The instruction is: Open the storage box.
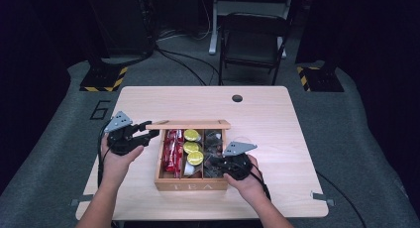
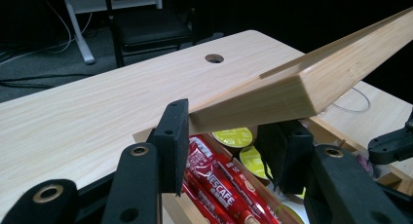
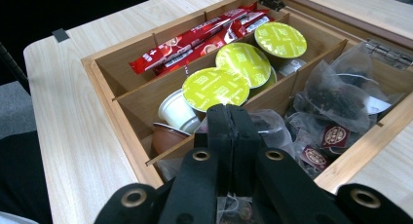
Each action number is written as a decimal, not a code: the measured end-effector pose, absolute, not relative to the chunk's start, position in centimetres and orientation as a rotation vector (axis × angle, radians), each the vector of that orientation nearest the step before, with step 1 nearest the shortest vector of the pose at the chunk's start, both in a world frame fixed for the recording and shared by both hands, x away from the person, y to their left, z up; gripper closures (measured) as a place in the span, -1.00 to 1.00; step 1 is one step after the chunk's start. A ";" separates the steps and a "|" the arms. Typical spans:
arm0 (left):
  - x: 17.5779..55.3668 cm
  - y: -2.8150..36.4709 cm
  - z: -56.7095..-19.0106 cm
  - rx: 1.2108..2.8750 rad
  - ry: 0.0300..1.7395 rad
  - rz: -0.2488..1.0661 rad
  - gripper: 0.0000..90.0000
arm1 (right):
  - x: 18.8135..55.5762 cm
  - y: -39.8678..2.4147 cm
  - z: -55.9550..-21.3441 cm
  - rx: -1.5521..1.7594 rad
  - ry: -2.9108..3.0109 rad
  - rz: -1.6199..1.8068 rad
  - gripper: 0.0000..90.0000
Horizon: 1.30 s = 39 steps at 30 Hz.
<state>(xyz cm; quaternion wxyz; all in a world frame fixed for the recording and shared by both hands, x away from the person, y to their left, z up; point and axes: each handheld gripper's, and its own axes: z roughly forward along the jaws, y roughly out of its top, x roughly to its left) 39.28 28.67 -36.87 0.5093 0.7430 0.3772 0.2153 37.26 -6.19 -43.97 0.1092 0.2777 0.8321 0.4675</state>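
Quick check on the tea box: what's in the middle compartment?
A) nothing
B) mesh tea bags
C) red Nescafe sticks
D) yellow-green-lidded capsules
D: in the right gripper view the yellow-green-lidded capsules lie in the middle compartment of the tea box, with the red Nescafe sticks in the compartment on one side and the mesh tea bags on the other.

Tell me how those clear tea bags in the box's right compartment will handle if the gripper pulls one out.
The tea bags look like thin, crumpled film around loose leaves, so probably floppy and light. They lie piled and overlapping, so a neighbour might drag along. The right gripper has its jaws pressed together above them; a pinch on a corner should hold.
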 end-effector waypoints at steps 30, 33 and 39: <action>39.3 28.7 -36.9 1.792 0.908 0.518 0.24 | 38.1 -9.7 -41.8 0.887 2.304 1.414 1.00; 39.3 28.7 -36.9 1.792 0.909 0.518 0.24 | 38.2 -10.0 -41.6 0.887 2.290 1.409 1.00; 39.3 28.7 -36.9 1.792 0.908 0.518 0.24 | 38.5 -10.8 -41.4 0.928 2.254 1.394 1.00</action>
